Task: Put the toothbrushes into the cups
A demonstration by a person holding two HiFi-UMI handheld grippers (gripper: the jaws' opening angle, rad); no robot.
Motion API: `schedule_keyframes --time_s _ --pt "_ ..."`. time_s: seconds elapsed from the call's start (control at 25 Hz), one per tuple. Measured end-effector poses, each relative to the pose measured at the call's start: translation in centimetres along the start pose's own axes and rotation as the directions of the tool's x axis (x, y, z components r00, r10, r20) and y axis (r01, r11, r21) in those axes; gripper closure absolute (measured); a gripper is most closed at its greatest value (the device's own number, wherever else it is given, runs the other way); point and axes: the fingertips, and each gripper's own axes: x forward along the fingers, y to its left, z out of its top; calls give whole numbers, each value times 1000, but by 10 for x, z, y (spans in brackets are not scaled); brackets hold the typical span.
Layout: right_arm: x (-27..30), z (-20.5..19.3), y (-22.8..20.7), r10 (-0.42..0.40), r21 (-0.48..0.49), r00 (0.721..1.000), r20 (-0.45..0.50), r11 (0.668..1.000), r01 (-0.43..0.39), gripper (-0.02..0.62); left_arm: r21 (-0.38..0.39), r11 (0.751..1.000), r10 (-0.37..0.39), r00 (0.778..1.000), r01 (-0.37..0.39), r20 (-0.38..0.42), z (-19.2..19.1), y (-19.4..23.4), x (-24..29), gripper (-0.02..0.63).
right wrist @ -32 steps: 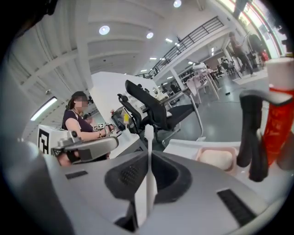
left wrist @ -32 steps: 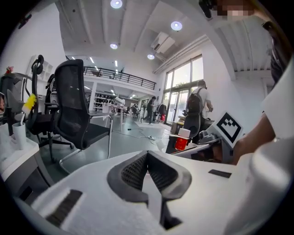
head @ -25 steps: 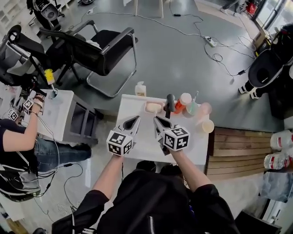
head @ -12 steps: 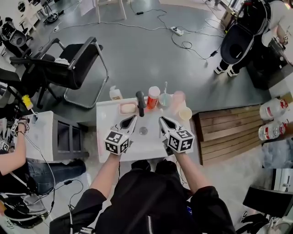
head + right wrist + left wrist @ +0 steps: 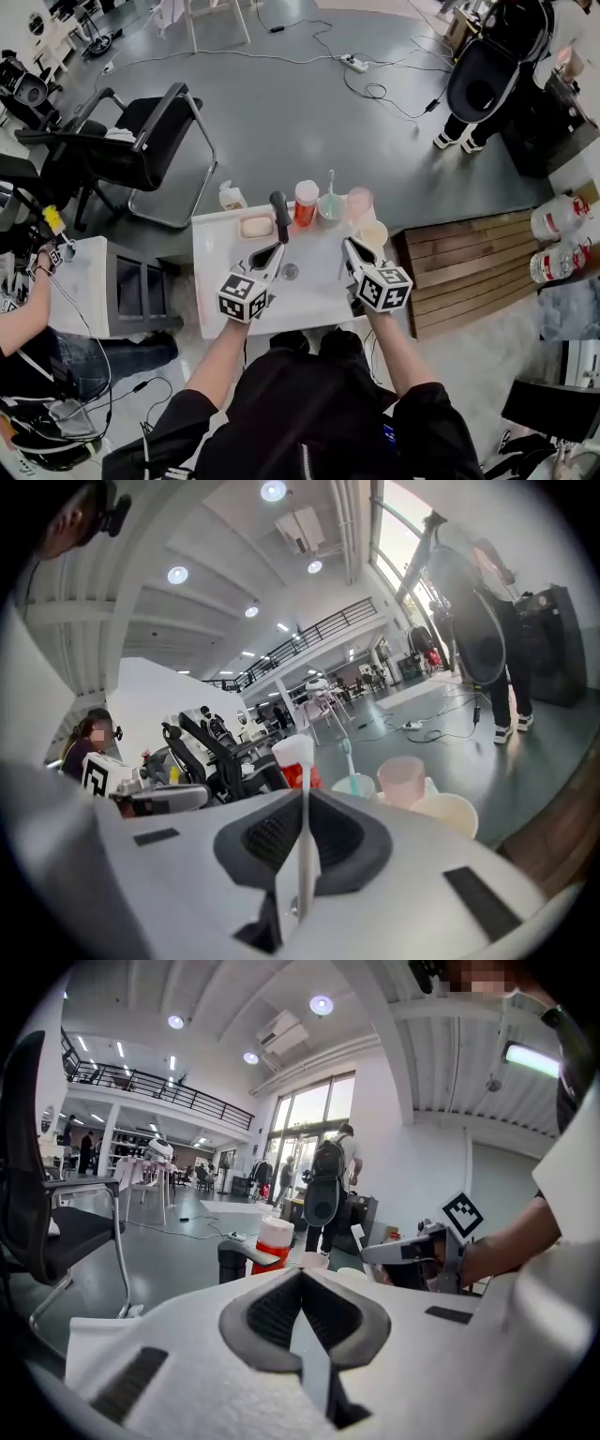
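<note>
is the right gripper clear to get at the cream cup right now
Probably yes: the cream cup stands just ahead of the right gripper, with nothing between them.

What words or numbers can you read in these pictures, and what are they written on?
No words or numbers can be read anywhere.
On the orange bottle: any print is too small to tell.
On the big bottles at the right edge: red labels, too blurred to read.
On the left gripper and the right gripper: black-and-white square patterns, not letters.
</note>
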Motion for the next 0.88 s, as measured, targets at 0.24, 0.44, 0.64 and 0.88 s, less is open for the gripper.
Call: schedule_keyframes --time_s 0.24,0.44,0.64,0.88 --pt "7 74 -32 -25 5 993 117 1000 24 571 -21 999 31 999 -31 -8 3 7 0 606" --pt "25 127 -61 -42 -16 983 177 999 45 571 -38 997 59 998 -60 -14 -2 13 0 606" --pt "56 147 -90 -74 -46 980 187 995 84 569 -58 995 85 996 -87 -26 -9 22 1 606" --pt "87 141 -133 -147 -115 973 180 979 169 569 -86 987 134 990 -137 -43 -17 35 2 606"
